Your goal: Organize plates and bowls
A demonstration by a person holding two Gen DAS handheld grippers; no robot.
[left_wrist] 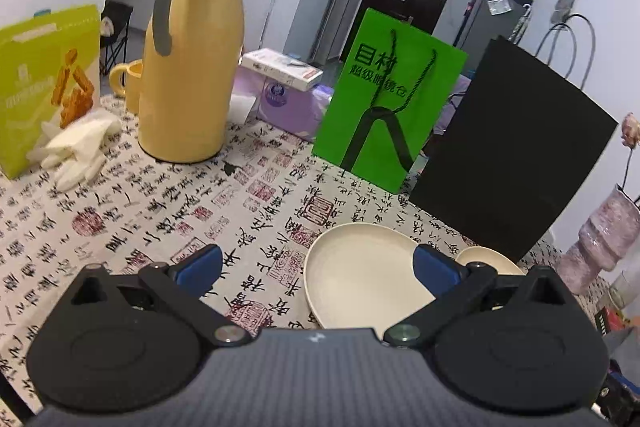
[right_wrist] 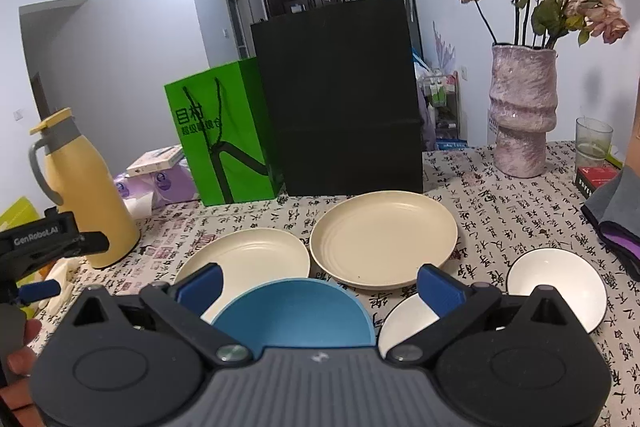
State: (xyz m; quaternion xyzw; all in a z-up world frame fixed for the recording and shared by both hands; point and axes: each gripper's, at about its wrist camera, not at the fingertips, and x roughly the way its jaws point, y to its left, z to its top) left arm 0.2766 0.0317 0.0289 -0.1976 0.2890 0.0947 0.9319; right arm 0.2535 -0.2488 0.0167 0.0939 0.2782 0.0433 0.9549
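We hold both grippers low over a table draped in a cloth [right_wrist: 500,203] printed with black calligraphy and red seals. The right gripper [right_wrist: 320,287] has its blue-padded jaws spread wide with nothing between them; the left gripper [left_wrist: 318,269] is likewise spread and holds nothing. From the right wrist we count five dishes: two round, matte cream plates with faint concentric ridges, the paler one [right_wrist: 248,259] to the left and the deeper tan one [right_wrist: 384,237] just beside it; one smooth blue bowl [right_wrist: 294,313] directly below the right gripper; and two glossy white bowls with dark rims, one [right_wrist: 404,323] partly hidden by the right jaw, the other [right_wrist: 558,285] near it to the right. Behind them stand a stiff black paper bag [right_wrist: 340,95], a glossy green one [right_wrist: 224,135], a yellow thermos jug [left_wrist: 192,55] and a rough, lumpy pink vase [right_wrist: 522,111] of dried roses.
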